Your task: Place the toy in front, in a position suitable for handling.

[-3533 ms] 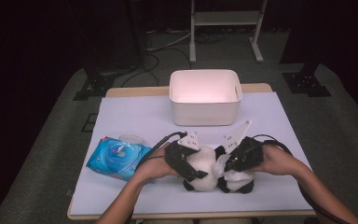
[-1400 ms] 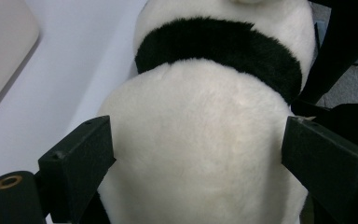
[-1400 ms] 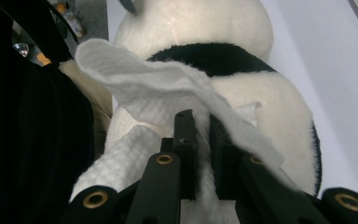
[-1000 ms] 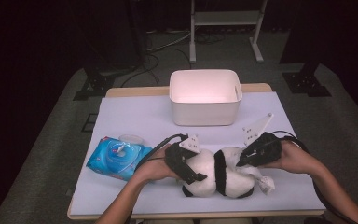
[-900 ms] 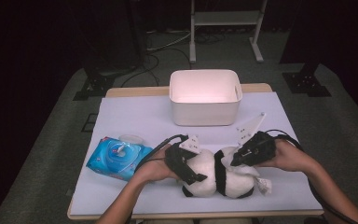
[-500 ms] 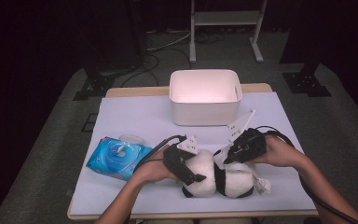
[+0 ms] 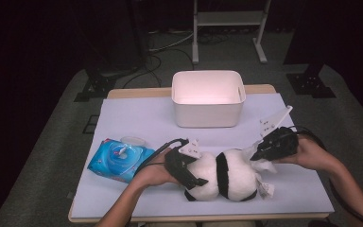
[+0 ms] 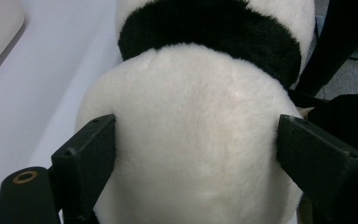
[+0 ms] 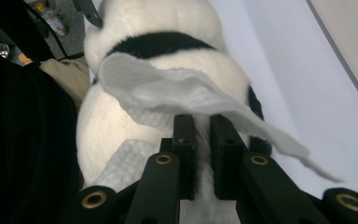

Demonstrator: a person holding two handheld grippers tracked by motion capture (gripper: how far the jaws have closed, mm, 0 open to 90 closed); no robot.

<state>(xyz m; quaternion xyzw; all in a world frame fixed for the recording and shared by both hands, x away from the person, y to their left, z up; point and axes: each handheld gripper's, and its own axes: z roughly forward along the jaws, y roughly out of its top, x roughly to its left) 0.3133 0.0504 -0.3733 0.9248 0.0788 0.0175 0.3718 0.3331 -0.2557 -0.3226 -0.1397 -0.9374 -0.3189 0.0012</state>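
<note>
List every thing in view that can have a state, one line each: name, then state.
left gripper: jaws wide, clamped on the plush panda's white end.
right gripper: shut on a white wipe, laid against the panda.
plush panda: lying on its side on the table.
white wipe: pinched, draped over the panda.
white bin: upright, open, nothing visible inside.
blue wipes pack: flat on the table, lid flipped open.

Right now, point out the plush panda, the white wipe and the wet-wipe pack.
plush panda (image 7: 227, 176): high view, on its white body by the black band.
white wipe (image 9: 168, 91): right gripper view, on its spread middle.
wet-wipe pack (image 7: 118, 160): high view, on its blue top.
</note>
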